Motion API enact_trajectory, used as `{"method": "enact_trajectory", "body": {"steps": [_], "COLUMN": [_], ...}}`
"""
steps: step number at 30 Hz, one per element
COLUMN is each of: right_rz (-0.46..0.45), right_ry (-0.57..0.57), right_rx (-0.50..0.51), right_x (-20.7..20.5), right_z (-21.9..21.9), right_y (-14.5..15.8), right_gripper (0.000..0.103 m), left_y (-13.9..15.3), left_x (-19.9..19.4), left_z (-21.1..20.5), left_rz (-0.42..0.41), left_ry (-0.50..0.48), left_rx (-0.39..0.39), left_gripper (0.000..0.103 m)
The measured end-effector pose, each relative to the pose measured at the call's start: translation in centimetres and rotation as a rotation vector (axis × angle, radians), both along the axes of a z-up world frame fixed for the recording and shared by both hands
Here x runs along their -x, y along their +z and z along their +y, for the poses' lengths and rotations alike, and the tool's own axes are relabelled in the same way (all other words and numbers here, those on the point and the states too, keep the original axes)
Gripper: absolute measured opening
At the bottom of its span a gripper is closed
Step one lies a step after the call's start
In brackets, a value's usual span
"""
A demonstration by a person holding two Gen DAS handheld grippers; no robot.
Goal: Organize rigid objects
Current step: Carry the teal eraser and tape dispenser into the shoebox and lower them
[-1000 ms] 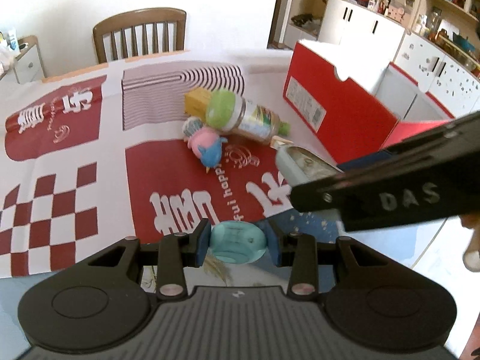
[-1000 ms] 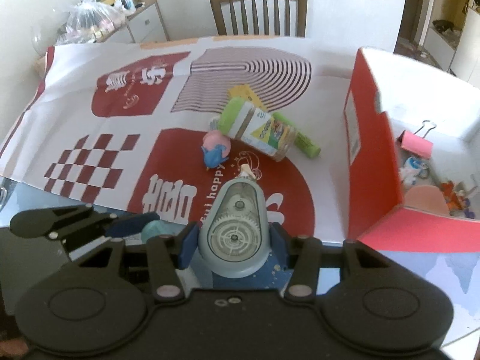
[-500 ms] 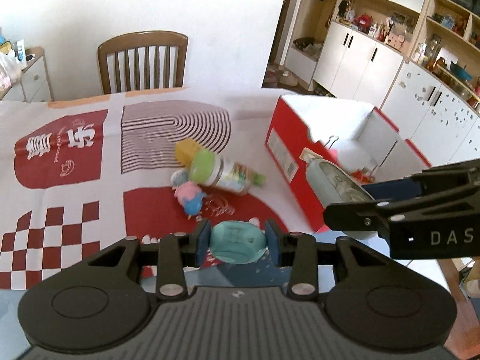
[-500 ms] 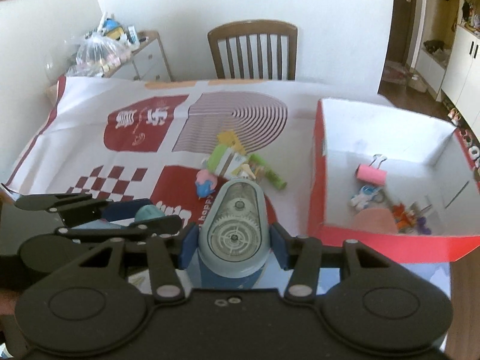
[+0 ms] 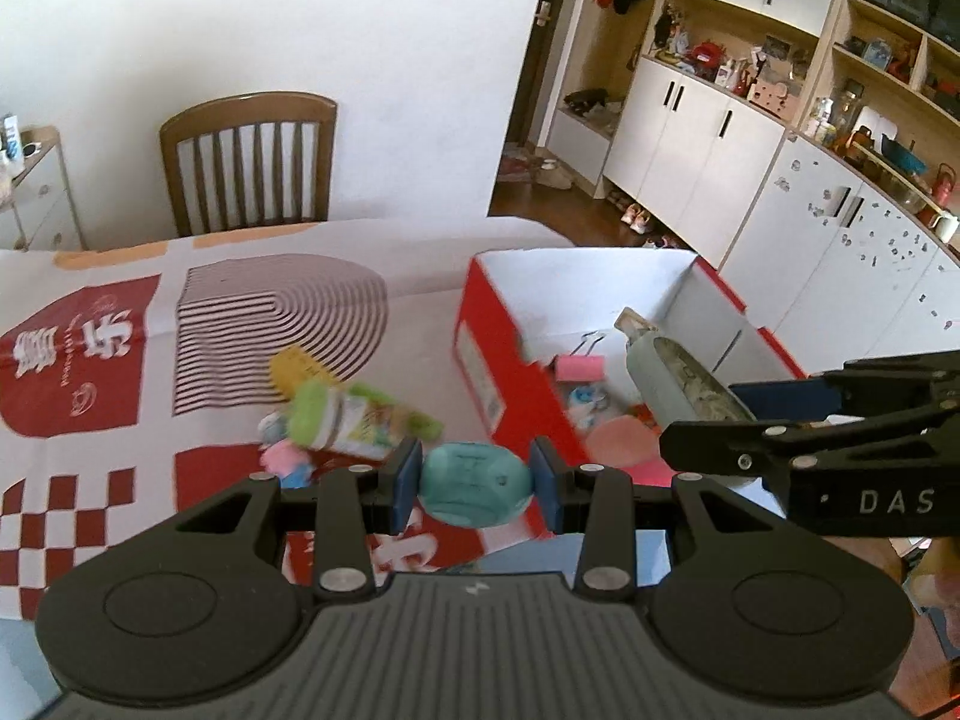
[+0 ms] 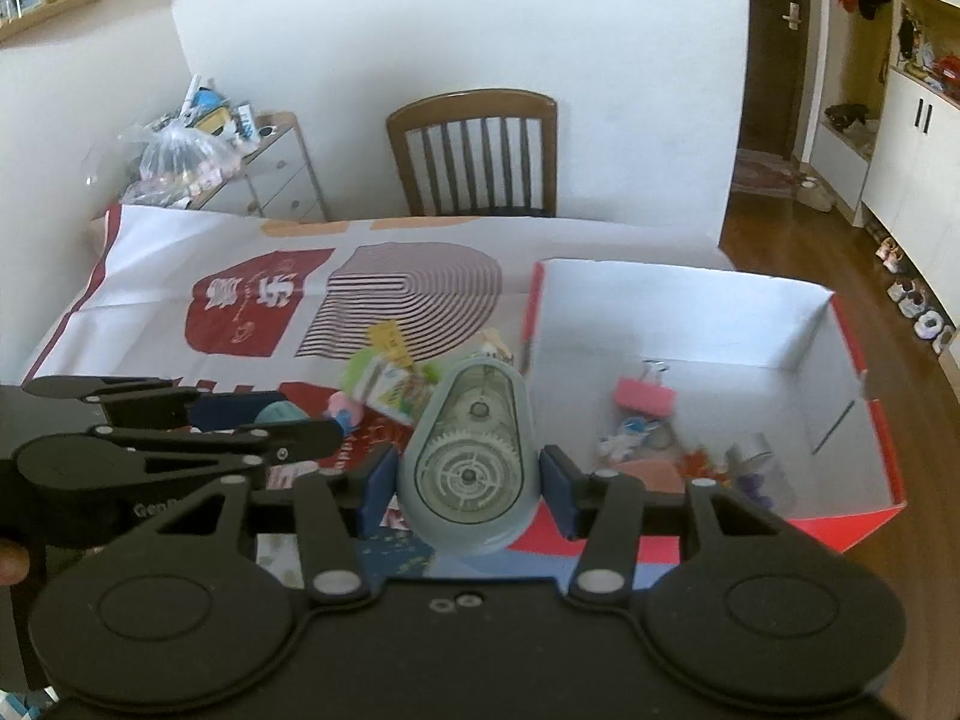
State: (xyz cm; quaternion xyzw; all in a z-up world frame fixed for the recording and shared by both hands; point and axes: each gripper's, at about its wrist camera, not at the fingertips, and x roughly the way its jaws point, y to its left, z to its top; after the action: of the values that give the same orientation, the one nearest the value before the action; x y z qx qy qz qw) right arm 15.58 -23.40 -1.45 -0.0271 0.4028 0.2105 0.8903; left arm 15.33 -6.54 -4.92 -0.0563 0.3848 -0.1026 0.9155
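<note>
Two grippers have risen from the table. The left gripper (image 5: 474, 483), jaws clamped on a rounded teal plastic object (image 5: 475, 485), and the right gripper (image 6: 467, 483), clamping a grey-blue correction tape dispenser (image 6: 467, 456), now approach the red-sided cardboard box (image 6: 840, 531), likely for dropping.

matte black left claw (image 5: 474, 483) and right claw (image 6: 468, 480), blue pads, silver screws, white "das" lettering
</note>
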Motion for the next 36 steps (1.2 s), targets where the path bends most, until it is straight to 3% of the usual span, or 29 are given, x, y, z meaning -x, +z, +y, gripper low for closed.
{"method": "enact_trajectory", "body": {"steps": [20, 32, 36], "right_rz": [0.008, 0.04, 0.055], "right_ry": [-0.058, -0.097, -0.092], "right_rx": [0.015, 0.046, 0.063], "right_x": [-4.7, -8.7, -10.1], "right_z": [-9.0, -12.6, -13.0], "right_y": [-2.0, -5.0, -6.1], "right_gripper": [0.051, 0.051, 0.051], "left_y": [-1.1, -4.9, -5.9], "left_x": [-7.1, -12.3, -13.7], "left_z": [-9.7, -13.7, -14.4], "left_rz": [0.003, 0.102, 0.148], "left_ry": [-0.077, -0.091, -0.083], "left_rx": [-0.026, -0.128, -0.127], "left_gripper": [0.038, 0.038, 0.038]}}
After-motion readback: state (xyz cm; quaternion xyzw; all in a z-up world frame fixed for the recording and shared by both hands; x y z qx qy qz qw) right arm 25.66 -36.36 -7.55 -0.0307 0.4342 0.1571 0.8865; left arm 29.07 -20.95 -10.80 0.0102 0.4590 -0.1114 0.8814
